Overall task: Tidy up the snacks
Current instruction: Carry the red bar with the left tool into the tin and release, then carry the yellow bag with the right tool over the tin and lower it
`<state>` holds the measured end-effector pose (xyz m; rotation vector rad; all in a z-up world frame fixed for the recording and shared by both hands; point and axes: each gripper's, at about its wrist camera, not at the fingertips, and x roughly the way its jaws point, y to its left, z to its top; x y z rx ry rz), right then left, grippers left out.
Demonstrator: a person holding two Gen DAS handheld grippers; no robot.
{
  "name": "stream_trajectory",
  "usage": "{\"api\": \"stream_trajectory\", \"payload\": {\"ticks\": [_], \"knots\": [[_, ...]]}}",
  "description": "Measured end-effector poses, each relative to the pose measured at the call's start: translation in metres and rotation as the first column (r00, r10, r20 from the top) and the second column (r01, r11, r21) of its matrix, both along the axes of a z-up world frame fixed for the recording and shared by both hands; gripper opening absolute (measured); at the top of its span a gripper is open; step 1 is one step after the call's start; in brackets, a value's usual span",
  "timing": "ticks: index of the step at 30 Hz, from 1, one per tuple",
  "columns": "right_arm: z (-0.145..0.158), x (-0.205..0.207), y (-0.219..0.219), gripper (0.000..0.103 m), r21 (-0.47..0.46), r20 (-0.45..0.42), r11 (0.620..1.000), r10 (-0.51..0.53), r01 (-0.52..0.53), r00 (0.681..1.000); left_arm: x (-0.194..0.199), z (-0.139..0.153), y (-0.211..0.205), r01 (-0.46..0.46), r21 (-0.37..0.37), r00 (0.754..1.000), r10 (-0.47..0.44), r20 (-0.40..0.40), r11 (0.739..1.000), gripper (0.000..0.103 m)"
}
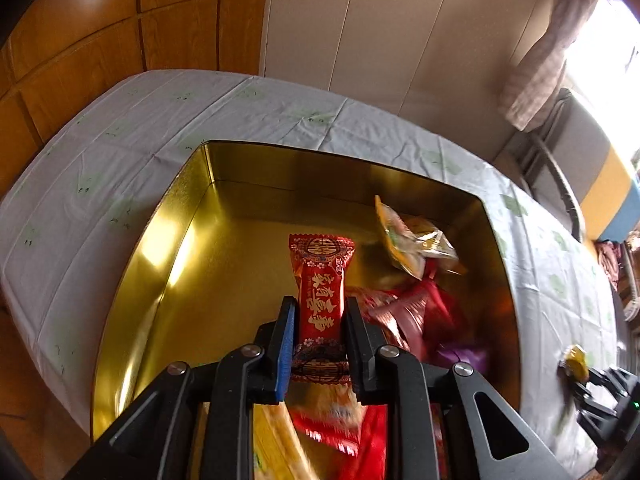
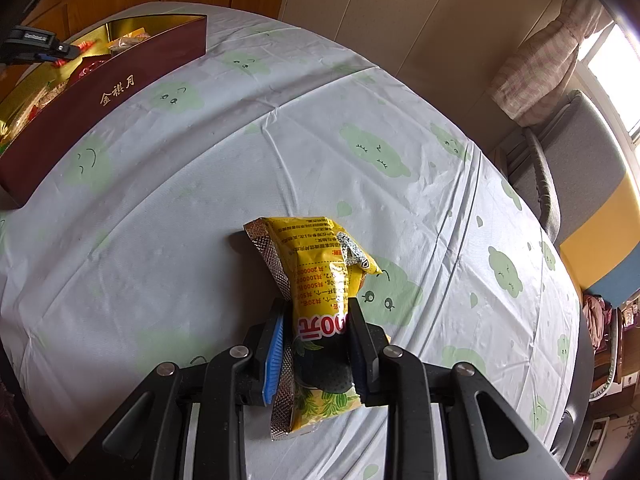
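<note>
- The left gripper (image 1: 320,344) clamps a red snack packet (image 1: 321,280) above the gold-lined tin (image 1: 160,240); released carelessly, it could land on the heaped snacks (image 1: 416,308) and slide.
- The right gripper (image 2: 316,344) pinches a yellow snack bag (image 2: 320,276) over the table, well apart from the tin; its crumpled foil may slip.
- A pale tablecloth (image 2: 200,200) with green bears covers the table; wood panelling (image 1: 80,40) and a curtain (image 1: 552,52) stand behind.

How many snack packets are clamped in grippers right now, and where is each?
2. A red packet is clamped in the left gripper above the gold tin; a yellow packet is clamped in the right gripper over the tablecloth.
</note>
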<state>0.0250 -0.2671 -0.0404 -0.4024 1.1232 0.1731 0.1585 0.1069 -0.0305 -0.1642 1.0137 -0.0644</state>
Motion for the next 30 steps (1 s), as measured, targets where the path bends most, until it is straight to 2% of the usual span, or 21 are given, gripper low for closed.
{"api": "stream_trajectory", "payload": {"ticks": [4, 8, 13, 17, 24, 30], "knots": [[0.000, 0.000, 0.000, 0.029, -0.001, 0.000, 1.000, 0.001, -0.001, 1.000, 0.008, -0.011, -0.001, -0.006, 0.015, 1.000, 0.007, -0.025, 1.000, 0.026], [0.000, 0.000, 0.000, 0.029, -0.002, 0.000, 1.000, 0.001, -0.001, 1.000, -0.001, -0.009, -0.002, -0.021, 0.043, 1.000, 0.021, -0.001, 0.999, 0.026], [0.000, 0.000, 0.001, 0.029, -0.006, 0.002, 1.000, 0.003, -0.003, 1.000, -0.032, 0.001, -0.009, -0.062, 0.104, 0.998, 0.058, 0.039, 0.993, 0.026], [-0.001, -0.001, 0.002, 0.029, -0.013, 0.005, 1.000, 0.005, -0.005, 1.000, -0.063, 0.013, -0.016, -0.093, 0.119, 0.990, 0.080, 0.112, 0.988, 0.031], [-0.003, -0.002, 0.004, 0.029, -0.023, 0.010, 1.000, 0.004, -0.004, 1.000, -0.100, 0.025, -0.032, -0.071, 0.132, 0.985, 0.049, 0.163, 0.989, 0.032], [-0.002, -0.003, 0.004, 0.029, -0.024, 0.018, 1.000, 0.000, 0.000, 1.000, -0.118, 0.025, -0.040, -0.048, 0.131, 0.987, 0.026, 0.159, 0.990, 0.032]]}}
